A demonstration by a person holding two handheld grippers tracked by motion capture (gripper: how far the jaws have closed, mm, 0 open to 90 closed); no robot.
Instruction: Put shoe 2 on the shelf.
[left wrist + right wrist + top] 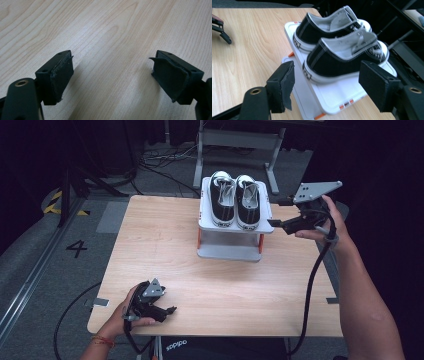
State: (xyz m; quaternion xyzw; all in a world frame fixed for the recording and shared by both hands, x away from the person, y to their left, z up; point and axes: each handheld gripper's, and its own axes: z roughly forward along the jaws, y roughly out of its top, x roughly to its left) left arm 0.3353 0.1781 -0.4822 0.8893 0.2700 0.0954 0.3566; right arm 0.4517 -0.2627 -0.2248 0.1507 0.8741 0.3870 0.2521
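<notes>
Wooden table (165,250), white two-tier rack (235,227) bearing two black sneakers (234,200).

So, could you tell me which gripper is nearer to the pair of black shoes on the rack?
The right gripper. It hovers just beside the shoes at the rack's right edge, jaws open. The left gripper rests by the table's near edge.

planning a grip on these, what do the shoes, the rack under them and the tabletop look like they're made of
Shoes: black uppers that look like matte canvas with pale stitching, and smooth white soles, probably rubber.
Rack: seemingly moulded plastic, light grey-white and slightly glossy, with rounded rims and orange connectors.
Tabletop: pale wood grain with an even, flat sheen, so likely laminate or veneer rather than bare timber.
</notes>
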